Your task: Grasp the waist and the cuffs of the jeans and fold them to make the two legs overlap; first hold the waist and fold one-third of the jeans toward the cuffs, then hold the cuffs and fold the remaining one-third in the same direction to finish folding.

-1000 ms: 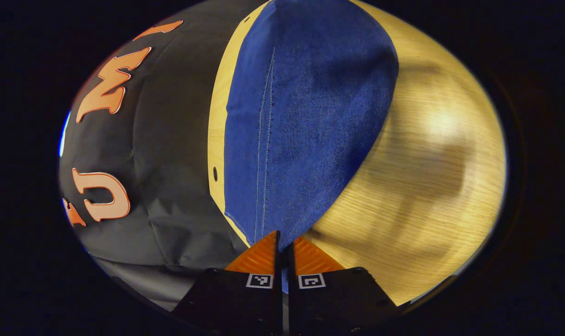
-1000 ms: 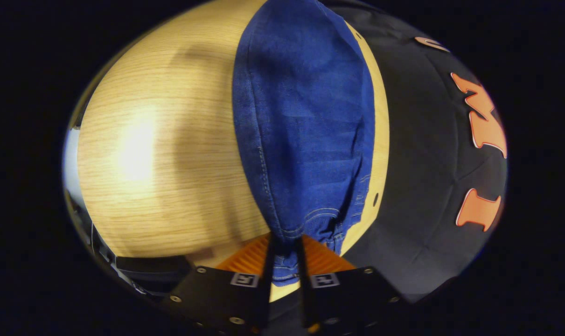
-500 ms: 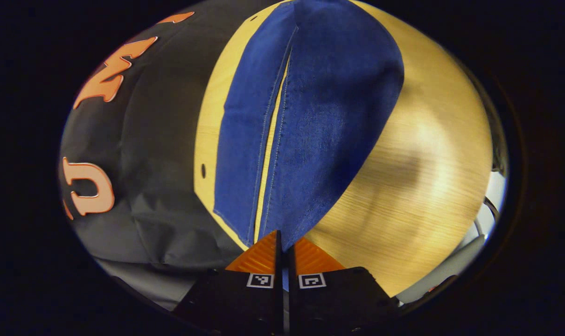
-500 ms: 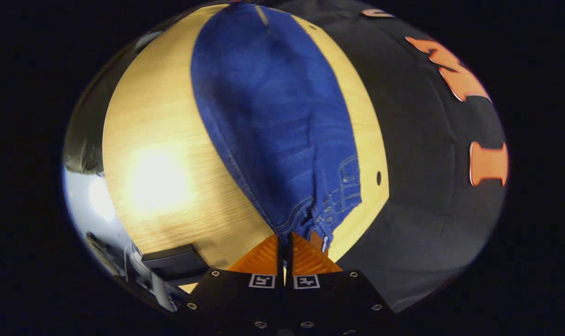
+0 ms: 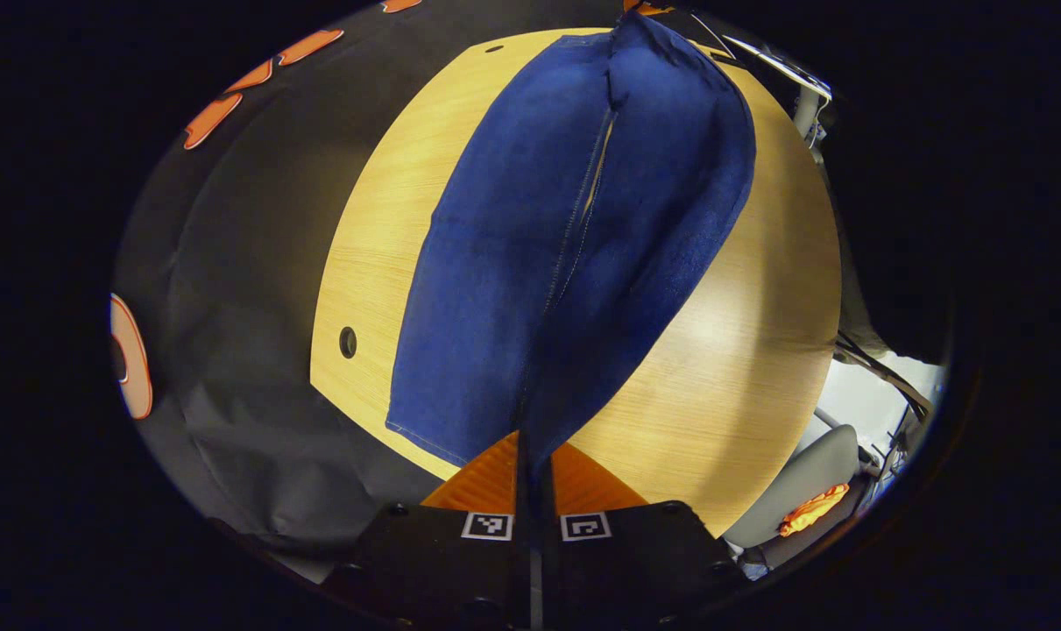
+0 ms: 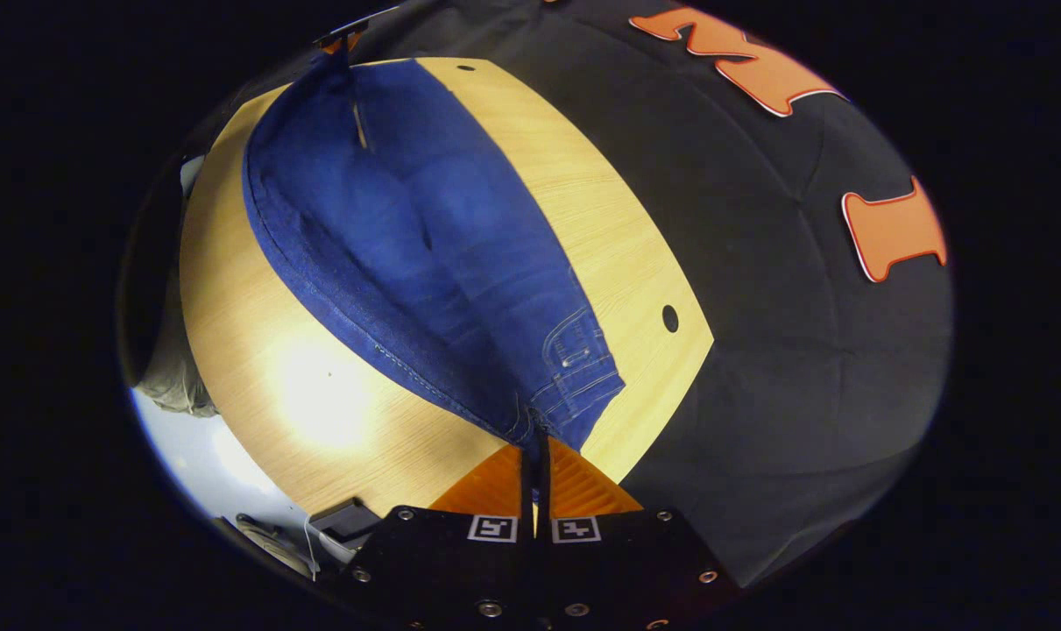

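Observation:
Dark blue jeans (image 5: 574,237) stretch lengthwise along a light wooden table (image 5: 758,350). My left gripper (image 5: 533,447) is shut on the cuff end, which rises off the table toward me. My right gripper (image 6: 535,438) is shut on the waist (image 6: 574,368), near a belt loop and pocket stitching. The near leg is lifted between both grippers and hangs as a fold above the leg lying flat (image 6: 512,254). A narrow slit of table shows between the two legs. At the far end of each view the other gripper holds the cloth, small and dim.
The booth's black cloth wall (image 6: 775,350) runs along the table's far long edge. A round hole (image 5: 348,342) sits near the table corner. A grey chair with an orange item (image 5: 812,510) stands past the table's near edge.
Both grippers have risen and pulled back, lifting the held leg higher. Much more of the table and the full length of the jeans are in sight now.

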Available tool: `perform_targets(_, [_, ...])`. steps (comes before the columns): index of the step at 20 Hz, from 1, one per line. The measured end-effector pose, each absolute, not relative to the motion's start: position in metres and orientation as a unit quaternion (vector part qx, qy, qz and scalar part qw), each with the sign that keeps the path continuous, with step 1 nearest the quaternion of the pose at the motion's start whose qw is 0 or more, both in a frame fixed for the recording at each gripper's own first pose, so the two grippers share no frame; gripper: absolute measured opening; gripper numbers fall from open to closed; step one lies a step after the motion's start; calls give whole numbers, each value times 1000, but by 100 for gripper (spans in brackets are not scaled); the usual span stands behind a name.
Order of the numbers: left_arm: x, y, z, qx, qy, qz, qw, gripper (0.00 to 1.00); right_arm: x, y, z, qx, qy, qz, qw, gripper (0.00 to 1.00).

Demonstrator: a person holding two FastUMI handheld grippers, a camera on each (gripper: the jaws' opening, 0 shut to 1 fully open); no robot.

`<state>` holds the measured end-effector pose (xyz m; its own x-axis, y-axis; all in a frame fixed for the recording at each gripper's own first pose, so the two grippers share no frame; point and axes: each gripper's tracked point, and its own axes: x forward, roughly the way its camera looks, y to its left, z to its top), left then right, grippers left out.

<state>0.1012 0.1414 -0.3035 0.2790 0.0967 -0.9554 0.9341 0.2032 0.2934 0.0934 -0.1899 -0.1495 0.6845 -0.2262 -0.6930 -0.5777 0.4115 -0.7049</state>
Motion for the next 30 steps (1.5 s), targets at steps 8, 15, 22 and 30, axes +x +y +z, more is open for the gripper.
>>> perform_targets(8, [190, 156, -334, 529, 509, -395, 552, 4, 166, -178, -147, -425, 439, 99, 785, 0])
perform_targets(15, [265, 148, -367, 506, 545, -405, 531, 4, 242, -179, -153, -329, 466, 28, 821, 1])
perform_targets(22, [307, 185, -361, 495, 545, -278, 617, 100, 255, -173, -121, -269, 461, -77, 842, 49])
perform_targets(30, [281, 131, -305, 295, 425, -209, 830, 100, 237, -144, -48, -94, 318, -89, 939, 99])
